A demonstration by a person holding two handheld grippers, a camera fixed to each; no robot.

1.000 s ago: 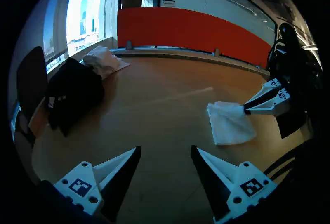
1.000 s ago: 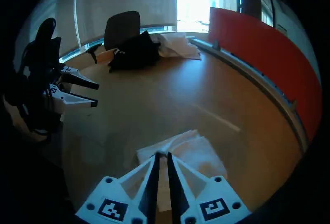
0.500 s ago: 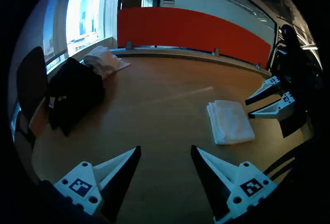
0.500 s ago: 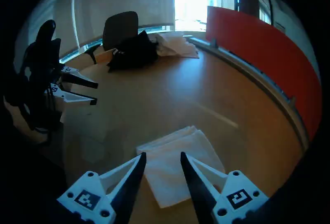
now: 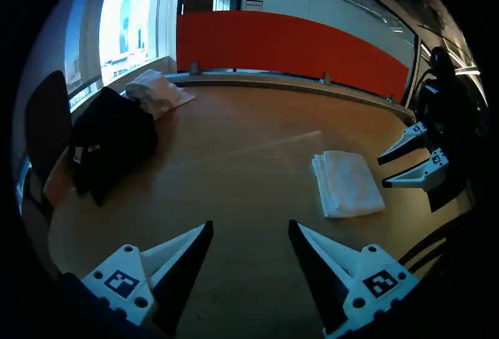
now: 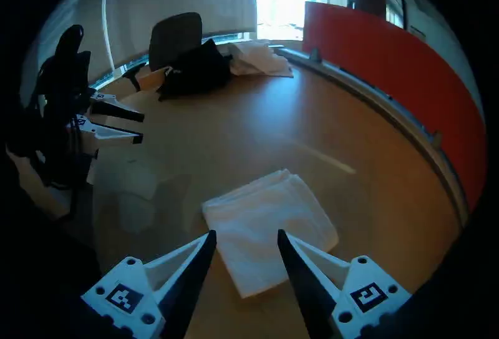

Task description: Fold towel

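White folded towel (image 5: 346, 183) is lying flat on the wooden table (image 5: 249, 133), ahead-right of the left gripper (image 5: 249, 239) in the left gripper view; jaws standing apart, gripping nothing. Right gripper view: right gripper (image 6: 246, 245) is holding its jaws spread, towel lying just ahead of its tips.

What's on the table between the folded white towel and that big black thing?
Nothing. In the left gripper view, just bare wooden table lies between the towel and the black heap.
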